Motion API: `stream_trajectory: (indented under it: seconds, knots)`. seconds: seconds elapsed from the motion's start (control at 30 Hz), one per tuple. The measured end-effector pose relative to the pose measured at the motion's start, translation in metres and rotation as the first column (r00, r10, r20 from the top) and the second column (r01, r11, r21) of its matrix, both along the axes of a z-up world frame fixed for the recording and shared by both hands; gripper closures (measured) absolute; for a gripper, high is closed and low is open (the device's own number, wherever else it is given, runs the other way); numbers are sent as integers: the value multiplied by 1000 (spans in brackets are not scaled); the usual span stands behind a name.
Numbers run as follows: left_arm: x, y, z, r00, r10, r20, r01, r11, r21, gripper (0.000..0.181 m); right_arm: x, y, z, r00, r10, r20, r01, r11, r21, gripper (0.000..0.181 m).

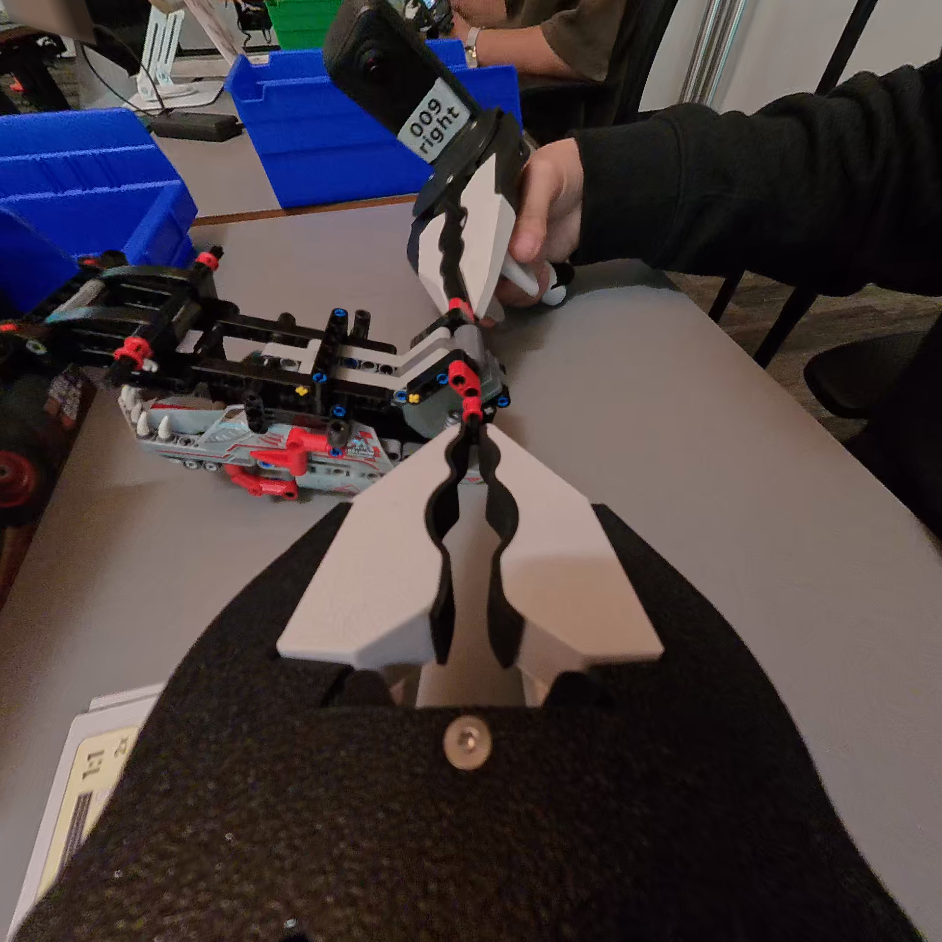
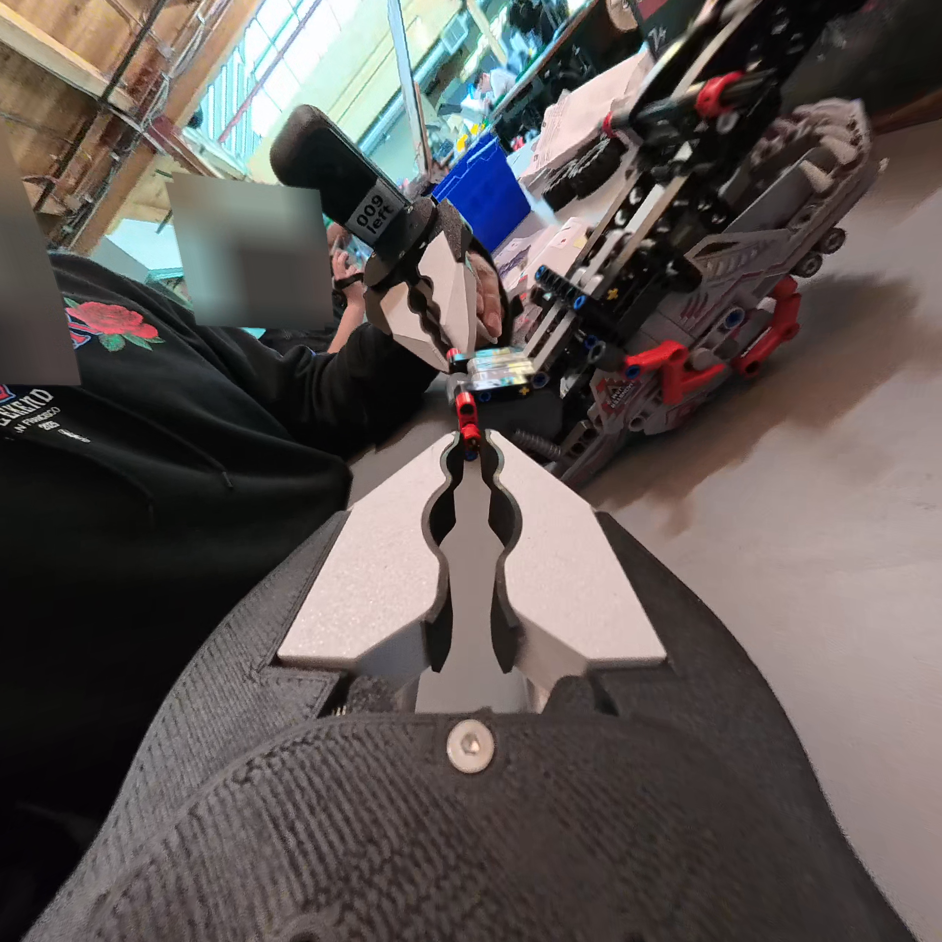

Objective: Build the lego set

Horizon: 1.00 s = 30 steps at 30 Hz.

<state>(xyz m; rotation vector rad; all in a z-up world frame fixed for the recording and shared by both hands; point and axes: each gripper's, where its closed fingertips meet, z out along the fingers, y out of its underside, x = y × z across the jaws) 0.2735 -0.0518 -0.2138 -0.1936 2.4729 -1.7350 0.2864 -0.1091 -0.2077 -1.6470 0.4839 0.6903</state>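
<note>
- Lego vehicle model (image 1: 265, 392): black frame over a grey toothed body with red connectors, lying on the grey tabletop (image 1: 688, 509), at 10 o'clock in the left wrist view.
- Left gripper (image 1: 471, 430): jaws clenched on a red connector (image 1: 466, 390) at the model's near end.
- Right gripper (image 2: 471, 443): jaws clenched on a red connector piece (image 2: 466, 410) at the same end, opposite the left gripper.
- Blue bins (image 1: 326, 132): 11 to 12 o'clock, behind the model.
- Printed booklet (image 1: 66, 795): 8 o'clock, partly hidden by the left gripper's body.
- Black sleeve (image 1: 764, 188): 2 o'clock, hand on the right gripper's handle.
- Black tyres (image 2: 586, 168): 1 o'clock in the right wrist view, beyond the model.
</note>
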Motion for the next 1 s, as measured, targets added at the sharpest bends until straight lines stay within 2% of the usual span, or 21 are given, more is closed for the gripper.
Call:
stream_trajectory:
  seconds: [0.3,0.4,0.6,0.73,0.83,1.0]
  knots:
    - [4,1,-1,999,28,19,-28,1000,10,180,-1,6,1,1000,-7,27,7,1000,3,176]
    - [4,1,-1,999,30,29,-30,999,20,180,-7,4,7,996,-11,85,9,1000,24,160]
    - [4,3,-1,999,31,32,-31,999,11,180,-3,-3,4,983,-88,164,91,996,-10,168]
    - [4,3,-1,999,33,40,-33,999,15,180,-1,-1,1,979,-109,170,116,993,-33,157]
    - [3,3,-1,998,34,50,-35,999,8,180,-1,1,3,979,-110,174,116,993,-23,170]
    - [0,8,0,996,42,82,-45,999,26,164,-1,2,2,975,-113,190,121,992,-36,165]
